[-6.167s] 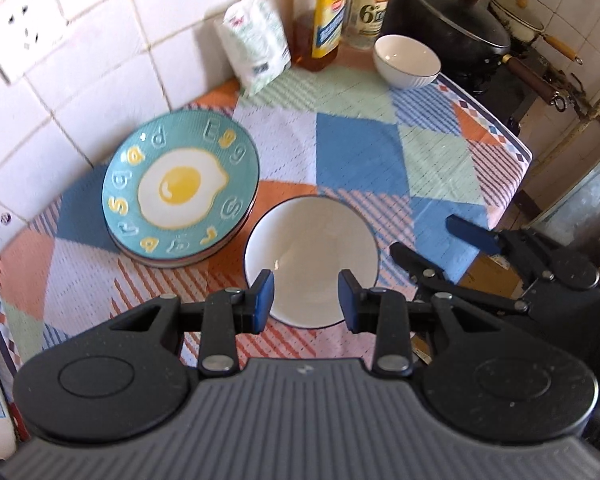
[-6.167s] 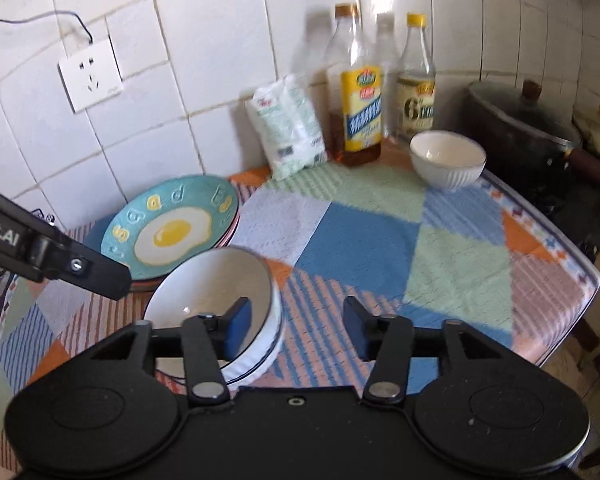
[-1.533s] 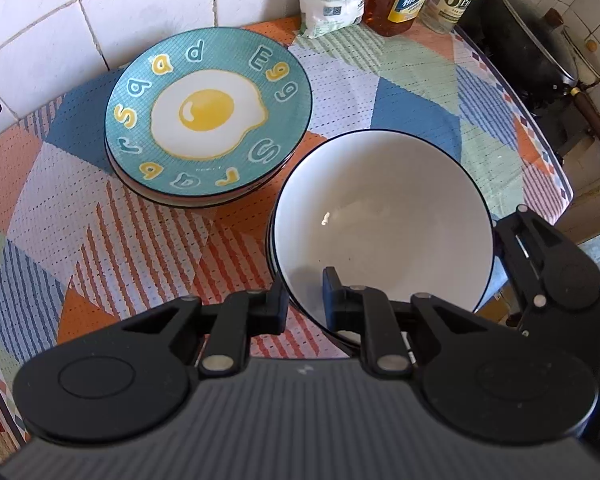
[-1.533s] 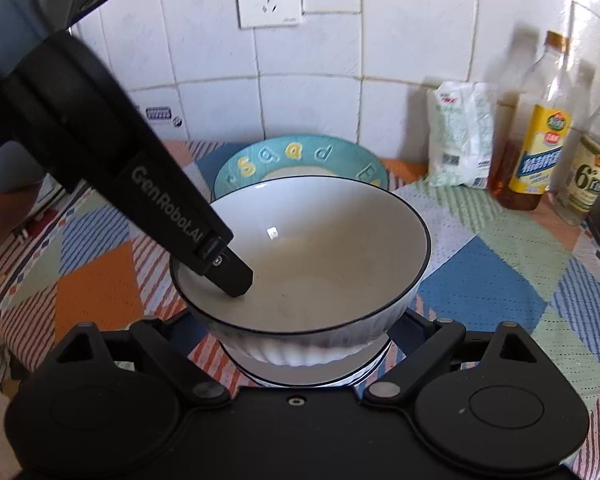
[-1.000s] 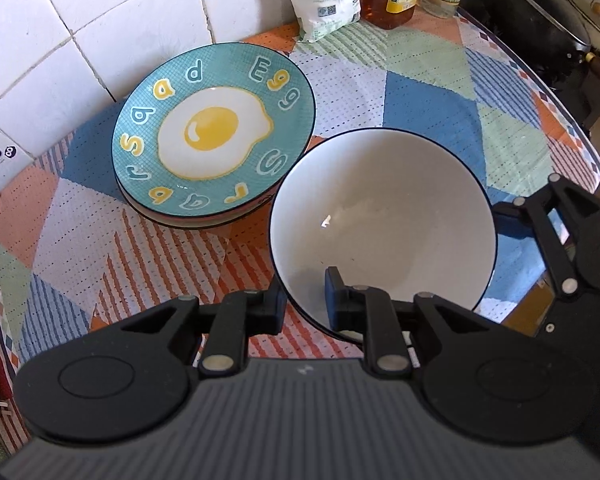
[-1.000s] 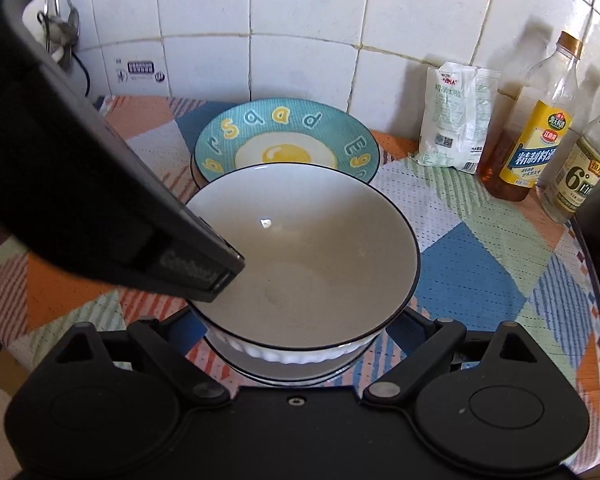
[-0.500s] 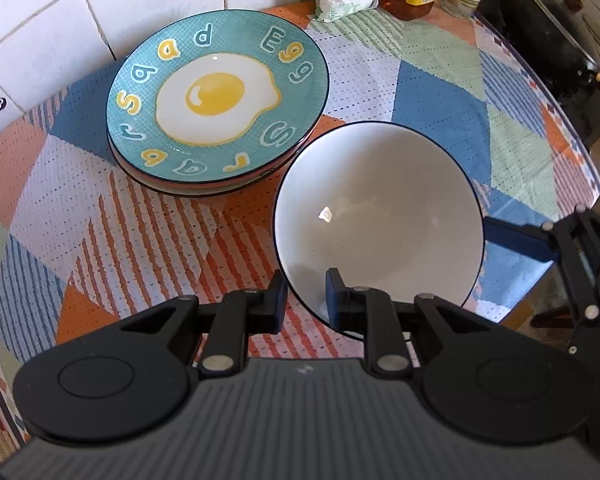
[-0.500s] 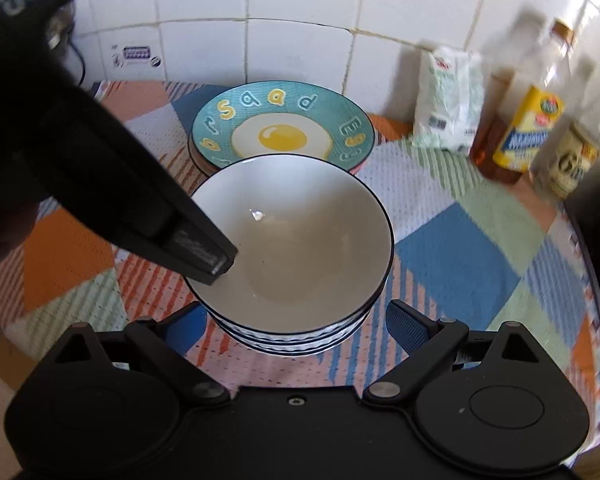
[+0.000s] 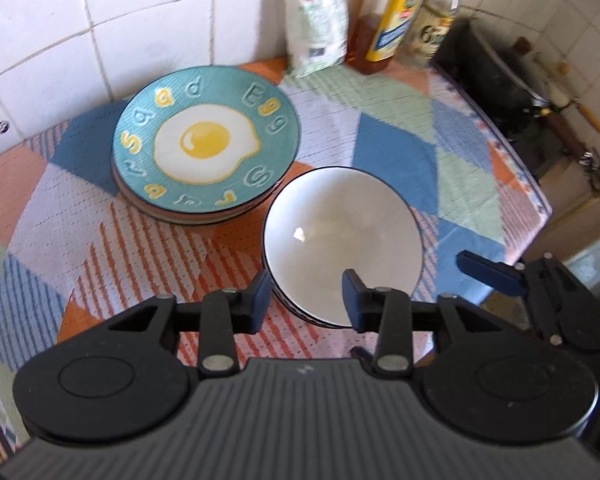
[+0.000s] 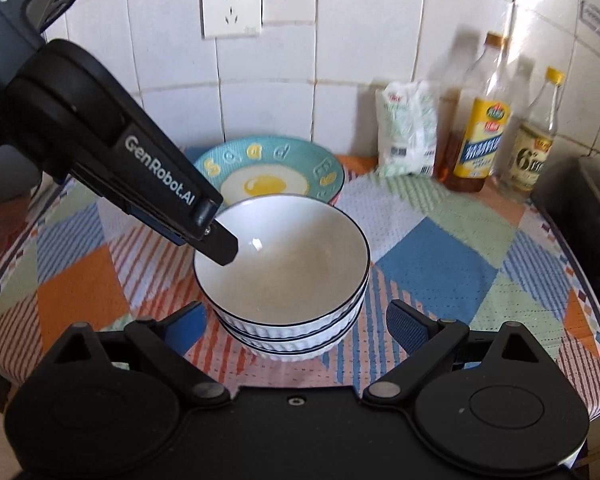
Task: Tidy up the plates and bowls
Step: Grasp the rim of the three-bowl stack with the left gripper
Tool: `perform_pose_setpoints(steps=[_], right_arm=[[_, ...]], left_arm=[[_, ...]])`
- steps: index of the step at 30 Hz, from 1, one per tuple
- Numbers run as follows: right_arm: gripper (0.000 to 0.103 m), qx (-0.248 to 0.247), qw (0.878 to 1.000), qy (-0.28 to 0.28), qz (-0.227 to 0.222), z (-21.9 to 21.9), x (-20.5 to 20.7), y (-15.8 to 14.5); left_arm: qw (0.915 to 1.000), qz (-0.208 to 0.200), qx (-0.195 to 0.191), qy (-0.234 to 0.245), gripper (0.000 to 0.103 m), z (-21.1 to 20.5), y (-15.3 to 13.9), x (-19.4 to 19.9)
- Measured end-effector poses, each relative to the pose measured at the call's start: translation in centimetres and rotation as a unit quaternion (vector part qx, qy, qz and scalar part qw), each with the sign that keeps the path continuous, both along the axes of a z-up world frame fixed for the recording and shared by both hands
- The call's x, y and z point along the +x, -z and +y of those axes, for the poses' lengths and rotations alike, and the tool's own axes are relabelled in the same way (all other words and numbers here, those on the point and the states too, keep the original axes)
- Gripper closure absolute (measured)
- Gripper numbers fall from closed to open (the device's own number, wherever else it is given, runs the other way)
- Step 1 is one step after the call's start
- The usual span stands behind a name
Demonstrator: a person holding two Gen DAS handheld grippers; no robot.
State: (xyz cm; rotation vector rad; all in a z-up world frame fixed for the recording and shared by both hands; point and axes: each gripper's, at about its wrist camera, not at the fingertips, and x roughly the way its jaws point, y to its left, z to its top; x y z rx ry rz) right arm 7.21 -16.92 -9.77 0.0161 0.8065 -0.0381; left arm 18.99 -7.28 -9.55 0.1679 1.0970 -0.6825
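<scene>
Three white bowls with dark rims sit nested on the patterned tablecloth, also seen in the left wrist view. Behind them stands a stack of plates topped by the teal fried-egg plate. My left gripper straddles the top bowl's near rim; its jaws are opening and the pads no longer press on it. In the right wrist view its fingers hang over the bowl's left rim. My right gripper is open wide, its pads either side of the stack's base and apart from it.
A white bag and two bottles stand against the tiled wall at the back right. A black pot sits on the stove past the table's right edge. A wall socket is above the plates.
The left jaws have spread and let go of the top bowl's rim. Both grippers have drawn back a little from the nested bowls, which stay on the cloth.
</scene>
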Motion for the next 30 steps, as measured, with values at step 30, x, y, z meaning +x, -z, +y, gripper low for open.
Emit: perform_pose_setpoints(steps=[30], right_arm=[[0.001,0.018,0.999,0.031,-0.026,-0.1,1.7,10.2]], left_arm=[[0.9902,0.113,-0.072,-0.040,0.040,1.7,7.3,3.1]])
